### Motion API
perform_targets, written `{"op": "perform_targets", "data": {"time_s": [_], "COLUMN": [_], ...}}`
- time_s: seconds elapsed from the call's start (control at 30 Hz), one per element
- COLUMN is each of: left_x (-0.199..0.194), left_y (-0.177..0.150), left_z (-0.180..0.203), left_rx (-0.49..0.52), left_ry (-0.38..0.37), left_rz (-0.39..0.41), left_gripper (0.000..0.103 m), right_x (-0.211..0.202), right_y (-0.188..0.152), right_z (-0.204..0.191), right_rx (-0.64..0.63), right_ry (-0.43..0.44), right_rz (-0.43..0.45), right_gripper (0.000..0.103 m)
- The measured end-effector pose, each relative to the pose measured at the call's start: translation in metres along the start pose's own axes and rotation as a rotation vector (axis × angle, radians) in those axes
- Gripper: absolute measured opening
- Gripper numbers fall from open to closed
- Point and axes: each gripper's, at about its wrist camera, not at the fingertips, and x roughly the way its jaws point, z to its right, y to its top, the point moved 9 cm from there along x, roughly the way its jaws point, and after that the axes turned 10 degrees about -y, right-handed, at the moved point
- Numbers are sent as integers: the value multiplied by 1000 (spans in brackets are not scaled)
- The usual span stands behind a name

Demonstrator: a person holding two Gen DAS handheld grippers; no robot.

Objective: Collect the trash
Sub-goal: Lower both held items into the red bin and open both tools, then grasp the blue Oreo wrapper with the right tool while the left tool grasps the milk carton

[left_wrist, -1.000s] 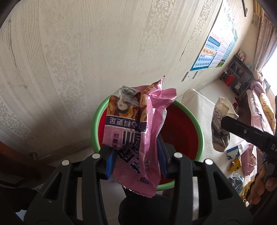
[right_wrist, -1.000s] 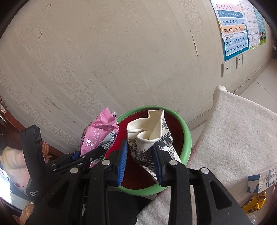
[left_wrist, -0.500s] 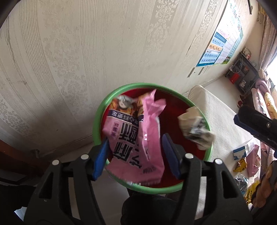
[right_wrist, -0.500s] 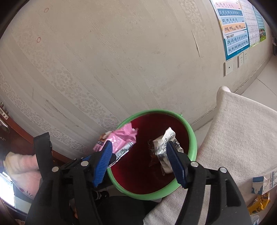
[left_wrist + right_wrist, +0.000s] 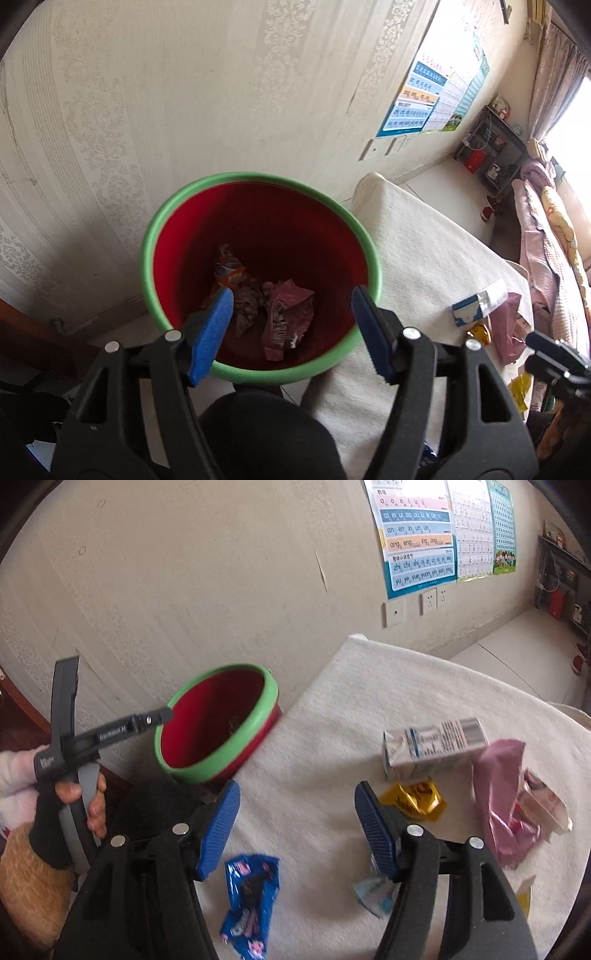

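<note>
A red bin with a green rim (image 5: 258, 177) stands on the floor by the wall. On its bottom lie a pink snack wrapper (image 5: 288, 314) and other crumpled wrappers (image 5: 229, 269). My left gripper (image 5: 291, 295) hangs above the bin mouth; its jaws are opening and nothing is between them. My right gripper (image 5: 297, 788) is open and empty over the white-covered table (image 5: 369, 686), with the bin (image 5: 221, 753) to its left. Ahead of it lie a milk carton (image 5: 432, 746), a yellow wrapper (image 5: 413, 797) and a pink bag (image 5: 502, 805). A blue wrapper (image 5: 251, 890) lies under its left finger.
A pale blue wrapper (image 5: 373, 890) lies by the right finger. A person's hand (image 5: 85, 801) holds the left tool at the far left of the right wrist view. The papered wall with posters (image 5: 417, 535) is close behind the bin. A sofa with blankets (image 5: 546, 236) lies far right.
Both grippers opened. The pink wrapper and the white printed bag dropped into the bin. The right gripper swung right, away from the bin and over the table.
</note>
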Motion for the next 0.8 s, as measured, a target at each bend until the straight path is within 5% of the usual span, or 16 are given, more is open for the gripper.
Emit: {"op": "perform_targets", "data": {"time_s": [0.3,0.43,0.57,0.8], "left_x": [24,24,27,46], "left_y": [-27,-32,-36,-38], "left_z": [75,96,108,136], "left_rx": [86,133,161,229], "left_ry": [-61,-63,-60,-78], "left_rz": [-87,-93,-104,-139], "left_gripper": [64,64,64,64], "right_x": [43,62,44,5], "right_y": [-121,-150,-129,-79], "right_z": [-54,-78,-72,15], "right_rx": [-23,-166,-118,119], "right_ry": [172,147,173,43], "right_rz": [-273,-345,-234,0], "right_gripper": [62,35,26,26]}}
